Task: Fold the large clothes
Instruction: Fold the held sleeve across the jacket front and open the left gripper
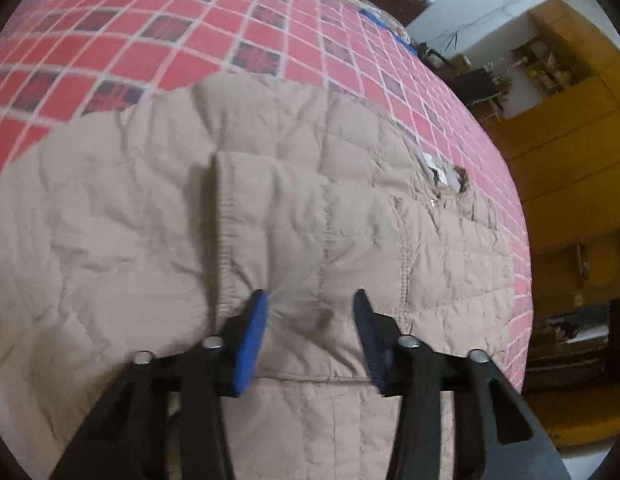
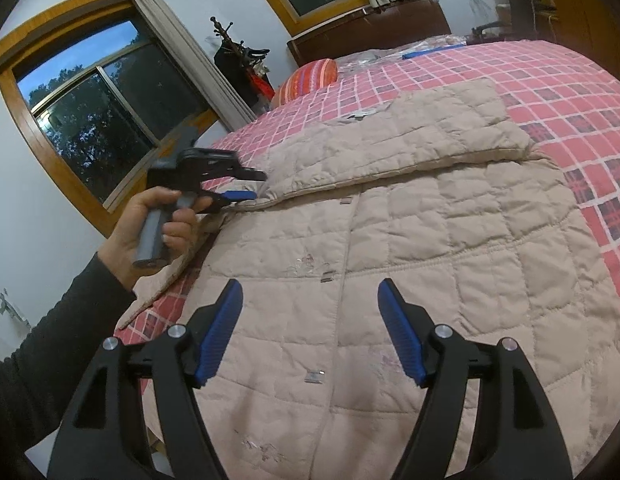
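Two grippers, the left gripper (image 1: 310, 300) and right gripper (image 2: 310, 292), are hovering with fingers apart over the jacket (image 2: 409, 240), which is lying flat on the bed (image 2: 569, 92) for folding.

No text, brand, number or sign can be read in either view. A small white tag (image 1: 431, 164) sits at the collar of the beige quilted jacket (image 1: 158, 216), but any print on it is too blurred to make out
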